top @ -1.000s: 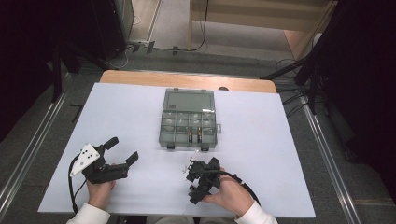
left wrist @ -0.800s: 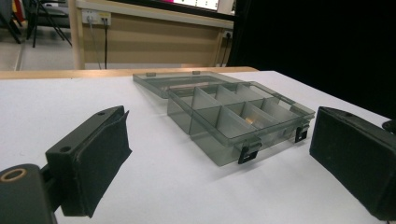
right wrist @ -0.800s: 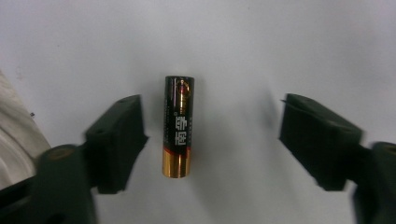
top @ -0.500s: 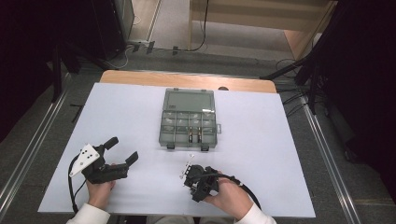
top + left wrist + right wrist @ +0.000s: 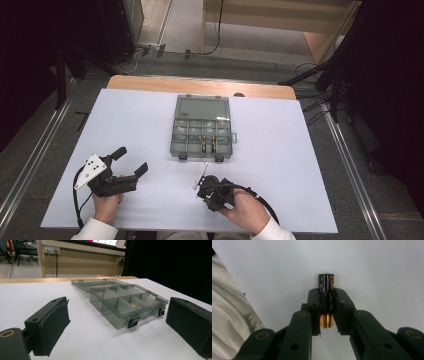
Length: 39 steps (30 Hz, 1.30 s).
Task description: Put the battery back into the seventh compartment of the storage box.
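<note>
My right gripper (image 5: 326, 306) has just closed its jaws on the battery (image 5: 326, 297), a smooth black-and-copper cylinder lying on the matte white table (image 5: 150, 125) near the open box (image 5: 202, 127) of translucent grey plastic; pickup looks secured. My left gripper (image 5: 131, 161) rests with jaws spread, empty.

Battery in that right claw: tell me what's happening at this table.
A person works at a white table with a claw in each hand. The right claw has just been closing and is now shut on a black and gold battery, low over the table's near edge. The left claw rests open with nothing between its jaws. Ahead of both lies a clear compartment box with its lid folded back; some compartments hold small items, too small to identify.
</note>
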Motion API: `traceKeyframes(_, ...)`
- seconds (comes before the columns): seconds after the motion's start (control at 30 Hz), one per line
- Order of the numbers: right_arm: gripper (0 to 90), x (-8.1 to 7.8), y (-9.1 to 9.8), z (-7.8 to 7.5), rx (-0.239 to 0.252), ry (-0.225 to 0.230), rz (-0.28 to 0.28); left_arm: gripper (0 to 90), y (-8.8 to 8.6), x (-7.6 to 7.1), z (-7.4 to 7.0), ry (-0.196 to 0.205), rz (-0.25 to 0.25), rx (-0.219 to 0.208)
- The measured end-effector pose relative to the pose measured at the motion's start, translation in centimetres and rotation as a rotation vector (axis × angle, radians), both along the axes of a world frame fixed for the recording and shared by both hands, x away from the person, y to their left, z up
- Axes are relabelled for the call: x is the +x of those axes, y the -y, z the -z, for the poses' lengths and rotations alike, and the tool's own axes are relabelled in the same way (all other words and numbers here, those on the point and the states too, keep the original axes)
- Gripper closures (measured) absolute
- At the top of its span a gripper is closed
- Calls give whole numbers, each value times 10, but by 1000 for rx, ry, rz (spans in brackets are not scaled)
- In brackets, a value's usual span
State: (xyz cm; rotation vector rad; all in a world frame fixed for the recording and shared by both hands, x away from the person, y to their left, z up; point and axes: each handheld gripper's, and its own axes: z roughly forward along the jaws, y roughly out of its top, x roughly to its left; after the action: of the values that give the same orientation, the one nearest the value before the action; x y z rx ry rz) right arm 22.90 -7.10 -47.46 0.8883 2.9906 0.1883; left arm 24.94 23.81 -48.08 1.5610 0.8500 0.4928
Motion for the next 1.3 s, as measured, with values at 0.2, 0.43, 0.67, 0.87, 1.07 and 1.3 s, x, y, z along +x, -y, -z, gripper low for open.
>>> traceKeyframes(0.2, 783, 0, 2, -4, 23, 40, 21, 45, 0, 0, 0, -1, 1, -3)
traceKeyframes(0.43, 783, 6, 8, -11, 64, 51, 51, 45, 0, 0, 0, -1, -1, 0)
traceKeyframes(0.67, 783, 18, 16, -14, 118, 47, 113, 45, 0, 0, 0, -1, 0, 0)
traceKeyframes(0.87, 783, 26, 20, -20, 147, 69, 149, 45, 1, 0, 0, -1, 1, 1)
traceKeyframes(1.07, 783, 35, 20, -29, 182, 88, 168, 45, 1, 1, 0, 0, -1, -1)
traceKeyframes(1.3, 782, 48, 23, -33, 253, 85, 218, 45, 1, 1, 0, -1, -2, -2)
